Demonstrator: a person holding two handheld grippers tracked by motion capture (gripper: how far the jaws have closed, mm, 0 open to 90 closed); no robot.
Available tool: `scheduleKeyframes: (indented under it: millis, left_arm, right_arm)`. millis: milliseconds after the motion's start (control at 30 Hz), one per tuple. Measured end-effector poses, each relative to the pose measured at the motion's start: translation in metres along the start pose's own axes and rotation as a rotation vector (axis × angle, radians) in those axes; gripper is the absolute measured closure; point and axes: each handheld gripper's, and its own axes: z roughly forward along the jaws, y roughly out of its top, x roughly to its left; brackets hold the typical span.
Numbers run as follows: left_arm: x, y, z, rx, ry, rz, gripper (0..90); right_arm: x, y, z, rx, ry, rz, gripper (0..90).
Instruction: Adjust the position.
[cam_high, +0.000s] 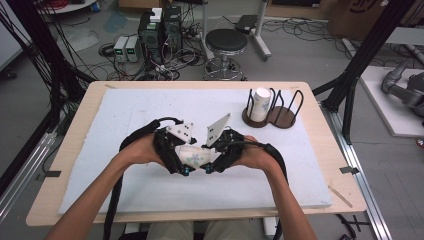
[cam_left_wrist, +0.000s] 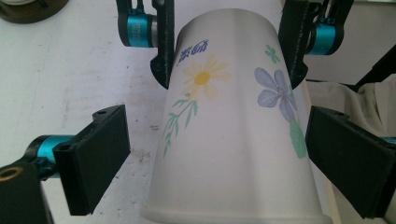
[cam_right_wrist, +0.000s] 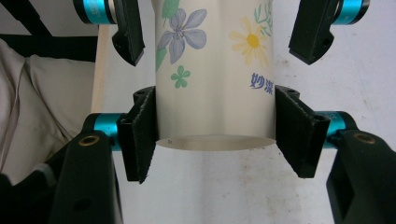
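Right gripper view: the right gripper (cam_right_wrist: 215, 135) clamps a flowered paper cup (cam_right_wrist: 215, 70) near its base, just under blue Chinese lettering (cam_right_wrist: 261, 84). Left gripper (cam_left_wrist: 217, 154) jaws stand wide apart beside the cup's rim end, not touching.

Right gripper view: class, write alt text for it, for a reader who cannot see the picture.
A white paper cup printed with blue and yellow flowers is clamped near its narrow end between the right gripper's black fingers. Beyond, the left gripper's fingers stand open on either side of the cup, above a white foam table mat.
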Motion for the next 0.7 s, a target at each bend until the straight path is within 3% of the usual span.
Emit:
scheduleKeyframes:
  millis: [200, 300, 567, 700]
  left_arm:
    - [-0.002, -0.007, -0.009, -0.101, -0.005, -0.014, 7.3]
    - [-0.004, -0.013, -0.011, -0.132, 0.008, -0.025, 7.3]
    - [-0.007, -0.03, -0.019, -0.287, 0.046, -0.047, 7.3]
    - [-0.008, -0.039, -0.022, -0.337, 0.06, -0.063, 7.3]
  right_arm:
    - [0.001, -0.007, 0.0, -0.029, -0.005, 0.015, 36.7]
    - [0.001, -0.011, -0.001, -0.053, -0.007, 0.019, 36.7]
    - [0.003, -0.021, -0.005, -0.108, -0.018, 0.039, 36.7]
    - [0.004, -0.027, -0.007, -0.154, -0.023, 0.052, 36.7]
